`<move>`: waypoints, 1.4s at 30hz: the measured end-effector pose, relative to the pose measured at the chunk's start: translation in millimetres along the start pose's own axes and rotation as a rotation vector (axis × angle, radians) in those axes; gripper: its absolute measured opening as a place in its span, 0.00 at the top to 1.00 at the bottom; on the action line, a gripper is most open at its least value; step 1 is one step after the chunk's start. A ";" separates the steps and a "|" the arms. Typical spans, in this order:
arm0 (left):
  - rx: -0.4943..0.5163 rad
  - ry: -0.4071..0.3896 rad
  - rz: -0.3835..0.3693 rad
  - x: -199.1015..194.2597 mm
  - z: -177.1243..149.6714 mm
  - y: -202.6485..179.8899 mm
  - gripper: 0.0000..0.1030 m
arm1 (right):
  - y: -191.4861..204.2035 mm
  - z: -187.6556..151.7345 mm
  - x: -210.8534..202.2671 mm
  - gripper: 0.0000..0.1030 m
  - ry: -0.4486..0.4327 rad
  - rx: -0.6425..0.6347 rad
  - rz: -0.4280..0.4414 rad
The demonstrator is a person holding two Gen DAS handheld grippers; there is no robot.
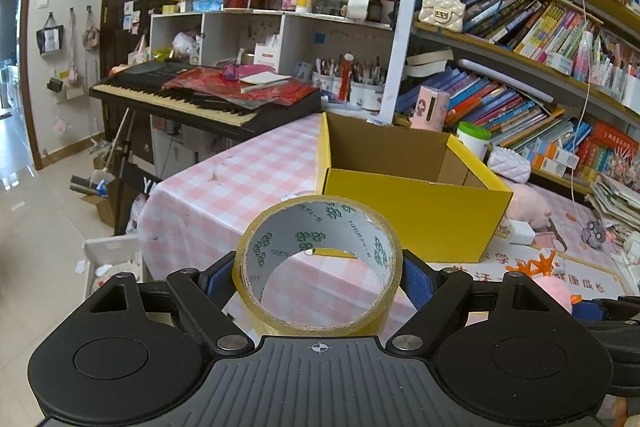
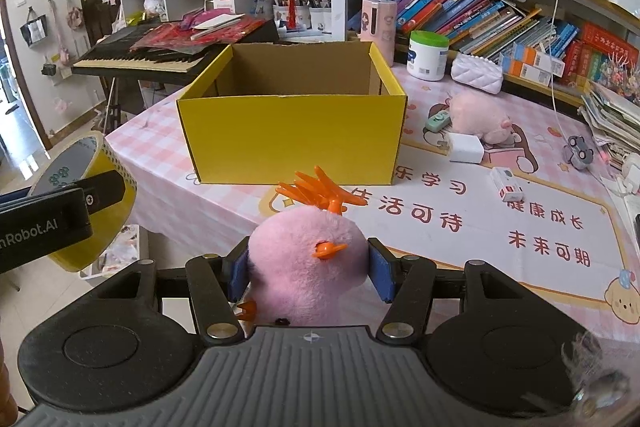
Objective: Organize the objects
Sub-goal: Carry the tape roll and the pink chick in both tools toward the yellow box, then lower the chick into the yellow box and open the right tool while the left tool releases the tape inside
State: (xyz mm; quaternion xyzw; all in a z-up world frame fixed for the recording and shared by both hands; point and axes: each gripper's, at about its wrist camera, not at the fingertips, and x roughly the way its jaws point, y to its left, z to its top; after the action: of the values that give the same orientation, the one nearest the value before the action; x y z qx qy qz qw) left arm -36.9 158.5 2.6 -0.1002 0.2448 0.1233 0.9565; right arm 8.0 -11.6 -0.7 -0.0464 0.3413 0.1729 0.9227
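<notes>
Yellowish clear packing-tape roll [image 1: 318, 267] fills the left gripper's [image 1: 318, 277] wide jaws; the right gripper's [image 2: 307, 269] narrower jaws squeeze a pink plush chick with orange plastic crest [image 2: 308, 259].

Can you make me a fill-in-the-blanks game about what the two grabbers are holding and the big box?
1. The left gripper is holding a roll of ____.
2. The right gripper squeezes a fluffy toy coloured ____.
3. The open cardboard box is ____ on the outside.
4. The toy's spiky crest is ____.

Missing words: tape; pink; yellow; orange
</notes>
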 end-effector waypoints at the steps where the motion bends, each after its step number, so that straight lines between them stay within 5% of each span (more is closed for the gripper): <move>1: -0.001 -0.001 0.001 -0.1 -0.1 0.6 0.19 | 0.1 0.0 0.1 0.46 0.000 -0.001 0.001; 27: 0.015 -0.011 -0.030 22.1 9.7 -15.4 0.19 | -14.8 15.2 24.7 0.46 0.020 0.013 -0.006; 42: 0.054 -0.159 -0.002 72.6 68.8 -47.8 0.19 | -40.0 104.4 64.0 0.46 -0.149 -0.021 0.022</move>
State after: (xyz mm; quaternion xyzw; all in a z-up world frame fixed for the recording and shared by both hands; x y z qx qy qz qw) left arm 68.9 144.1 32.2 -0.0645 0.1711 0.1233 0.9754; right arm 131.4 -9.4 36.3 -0.0394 0.2701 0.1894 0.9432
